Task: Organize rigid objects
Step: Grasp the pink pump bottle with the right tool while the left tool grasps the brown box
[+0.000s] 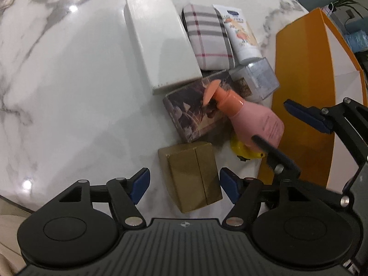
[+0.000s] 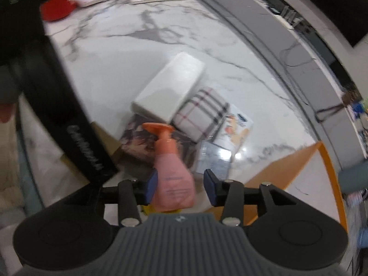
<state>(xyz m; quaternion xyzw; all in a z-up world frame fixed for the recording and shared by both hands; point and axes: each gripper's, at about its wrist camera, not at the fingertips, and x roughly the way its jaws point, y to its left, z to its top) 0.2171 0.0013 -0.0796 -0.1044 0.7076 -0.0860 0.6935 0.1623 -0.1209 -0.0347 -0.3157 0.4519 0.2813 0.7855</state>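
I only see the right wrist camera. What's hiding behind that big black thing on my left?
Observer: That's the left gripper. A gold box stands between its pads.
Operator: Is it squeezing the box?
Observer: No, there's a gap on each side of the box.
Operator: What's the yellow bit under my pink bottle?
Observer: The pink bottle leans over a small yellow object. I can't tell what it is.

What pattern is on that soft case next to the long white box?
A plaid check: grey and dark red stripes on cream, clearest in the left wrist view.
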